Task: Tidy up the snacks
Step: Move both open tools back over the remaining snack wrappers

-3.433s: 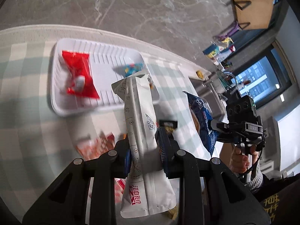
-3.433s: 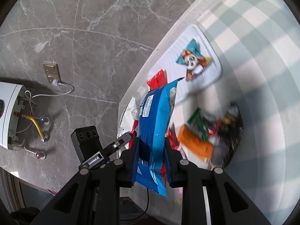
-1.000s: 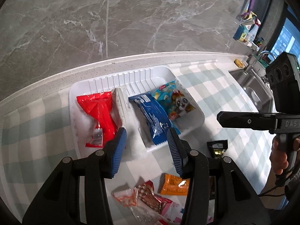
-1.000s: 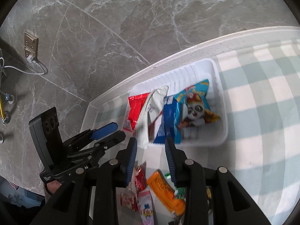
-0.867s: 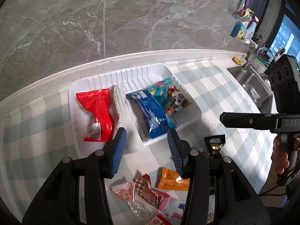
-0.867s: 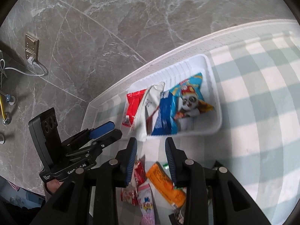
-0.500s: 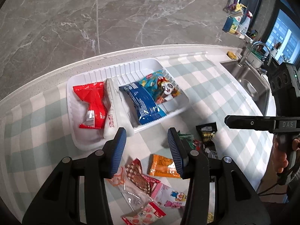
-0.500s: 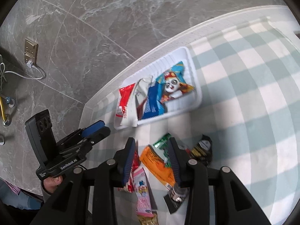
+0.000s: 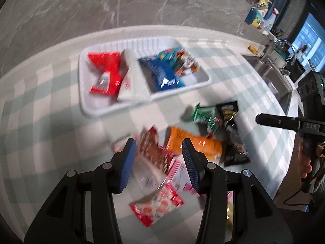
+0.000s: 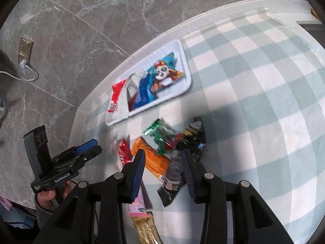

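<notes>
Right wrist view — orange packet (image 10: pixel 151 158) lies between the empty right gripper's (image 10: pixel 162 158) fingers.

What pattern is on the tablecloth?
Pale green and white checks on the tablecloth, clearest in the right wrist view.

Empty, parted right tool (image 10: pixel 163 158) above orange packet (image 10: pixel 151 157), white tray (image 10: pixel 187 69) of snacks beyond.

I see a grey marble wall (image 9: pixel 142 2) behind the checked tablecloth (image 10: pixel 254 85) — far right, a steel sink (image 9: pixel 270 71) and a bright window (image 9: pixel 308 38).
</notes>
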